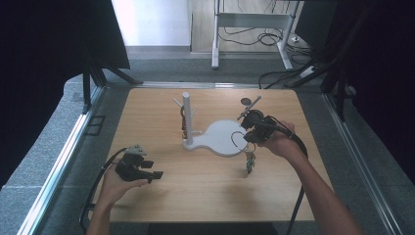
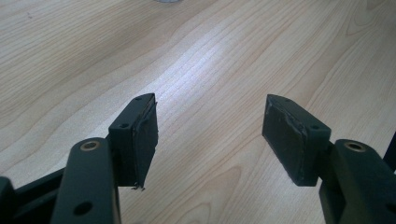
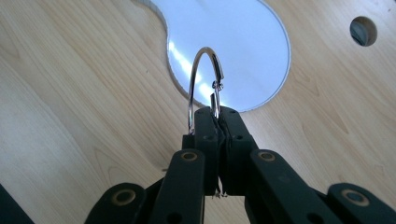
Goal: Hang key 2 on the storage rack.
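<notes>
- Right gripper (image 3: 218,116) clamped shut on a metal ring (image 3: 204,84), pinched at the ring's lower part, loop standing up past the fingertips.
- In the high view, ring (image 1: 238,140) held above the white stand base (image 1: 222,139), at its near right edge — a small green-tagged bunch (image 1: 250,161) hung below the gripper (image 1: 246,136), over bare wood.
- Ahead of that gripper: base rim curved left, white post (image 1: 186,117) well beyond it, with something dark hung beside the post; round hole (image 3: 363,31) in the table (image 1: 205,191) off to the upper right.
- Left gripper (image 2: 210,135) held wide open, nothing between the pads (image 2: 285,140) — plain tabletop ahead and to both sides.
- Left gripper (image 1: 147,171) sat near the table's front left, well apart from stand and ring; broad open wood between the two hands.
</notes>
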A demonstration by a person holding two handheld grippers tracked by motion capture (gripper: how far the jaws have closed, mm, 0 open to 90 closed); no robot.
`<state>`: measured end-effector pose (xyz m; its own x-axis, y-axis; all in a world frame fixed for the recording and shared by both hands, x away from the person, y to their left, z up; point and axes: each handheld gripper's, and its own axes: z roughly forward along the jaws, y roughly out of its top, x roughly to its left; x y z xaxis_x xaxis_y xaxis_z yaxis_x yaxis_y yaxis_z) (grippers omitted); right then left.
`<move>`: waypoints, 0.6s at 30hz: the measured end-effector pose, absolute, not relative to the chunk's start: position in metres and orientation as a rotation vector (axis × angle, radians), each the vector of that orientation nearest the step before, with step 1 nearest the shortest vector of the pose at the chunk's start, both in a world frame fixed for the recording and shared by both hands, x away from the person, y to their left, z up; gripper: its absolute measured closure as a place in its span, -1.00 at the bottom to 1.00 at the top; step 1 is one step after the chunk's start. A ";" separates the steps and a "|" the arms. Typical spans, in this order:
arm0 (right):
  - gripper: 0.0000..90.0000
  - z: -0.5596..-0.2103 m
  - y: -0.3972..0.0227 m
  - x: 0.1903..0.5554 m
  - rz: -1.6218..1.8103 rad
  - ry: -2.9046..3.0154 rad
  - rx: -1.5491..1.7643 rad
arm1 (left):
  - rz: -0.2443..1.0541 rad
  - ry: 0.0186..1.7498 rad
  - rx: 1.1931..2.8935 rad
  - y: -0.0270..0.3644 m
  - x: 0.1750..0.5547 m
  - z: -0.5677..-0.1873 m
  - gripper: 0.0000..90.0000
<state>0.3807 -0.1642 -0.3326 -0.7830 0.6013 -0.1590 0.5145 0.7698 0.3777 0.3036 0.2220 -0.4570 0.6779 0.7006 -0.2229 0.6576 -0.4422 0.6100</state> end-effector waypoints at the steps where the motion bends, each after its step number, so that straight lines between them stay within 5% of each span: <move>1: 0.94 -0.332 -0.164 0.381 0.462 2.696 0.862 | 0.076 1.041 2.203 0.222 0.303 -0.457 -0.19; 18: 0.94 -0.316 -0.151 0.390 0.467 2.681 0.847 | 0.071 1.036 2.212 0.222 0.304 -0.458 -0.19</move>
<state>0.3900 -0.1511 -0.3157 -0.7848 0.5946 -0.1749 0.5005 0.7744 0.3871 0.3038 0.2216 -0.4583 0.6810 0.6966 -0.2258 0.6590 -0.4487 0.6037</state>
